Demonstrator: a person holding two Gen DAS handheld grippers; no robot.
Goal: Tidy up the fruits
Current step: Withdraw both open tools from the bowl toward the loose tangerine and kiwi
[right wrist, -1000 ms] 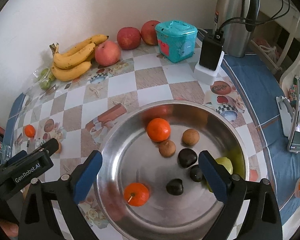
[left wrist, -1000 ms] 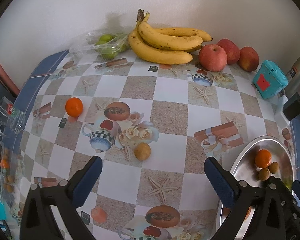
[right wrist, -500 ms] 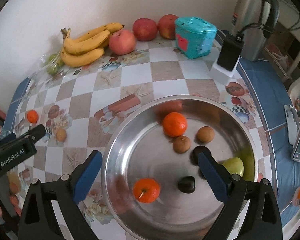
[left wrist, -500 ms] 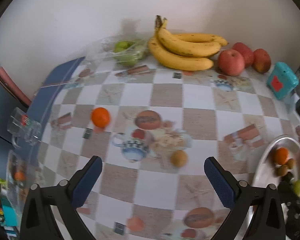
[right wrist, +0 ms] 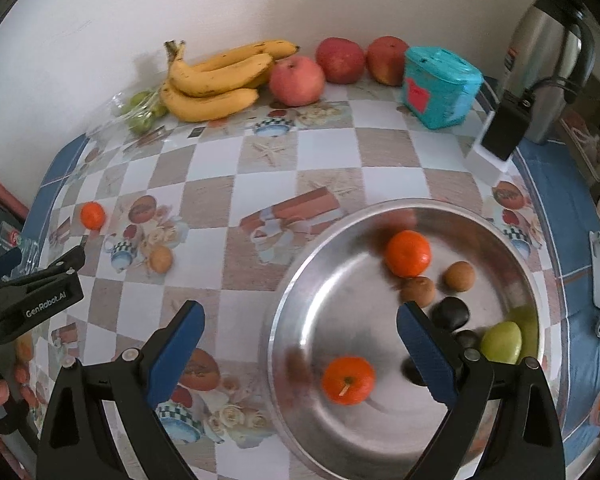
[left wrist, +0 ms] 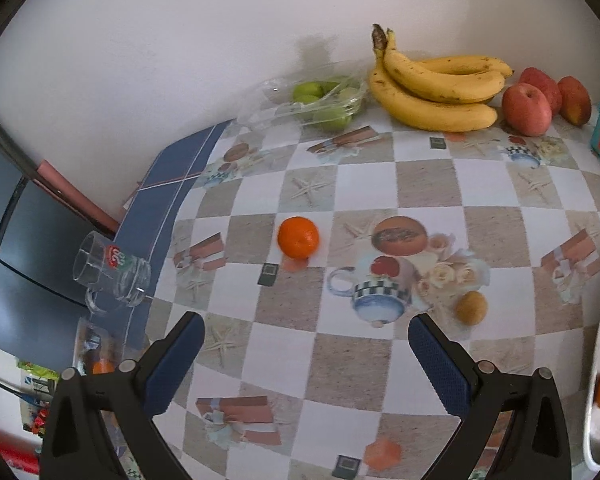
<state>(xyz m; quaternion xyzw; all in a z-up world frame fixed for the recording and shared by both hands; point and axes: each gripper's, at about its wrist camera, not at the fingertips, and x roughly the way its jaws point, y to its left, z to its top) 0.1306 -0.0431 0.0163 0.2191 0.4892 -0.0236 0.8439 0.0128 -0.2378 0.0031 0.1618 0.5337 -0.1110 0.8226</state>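
A loose orange point(left wrist: 298, 237) lies on the patterned tablecloth ahead of my left gripper point(left wrist: 306, 340), which is open and empty. A small brown fruit point(left wrist: 471, 307) sits to the right of the gripper's line. The same orange point(right wrist: 92, 215) and brown fruit point(right wrist: 161, 259) show at the left of the right wrist view. My right gripper point(right wrist: 300, 330) hangs open over the left rim of the steel bowl point(right wrist: 296, 292). The bowl holds two oranges point(right wrist: 407, 253), brown, dark and green fruits. Bananas point(left wrist: 436, 92), apples point(left wrist: 526, 109) and bagged green fruit point(left wrist: 320, 98) line the wall.
A teal box point(right wrist: 440, 88), a power adapter point(right wrist: 500, 136) and a steel thermos point(right wrist: 548, 60) stand at the back right. A glass mug point(left wrist: 110, 272) sits at the table's left edge. The left gripper's body point(right wrist: 32, 296) shows at the left, a hand below it.
The left gripper has swung left, so the loose orange now sits nearer the middle and the bowl has slid to the right edge. The right gripper has shifted left off the bowl's centre.
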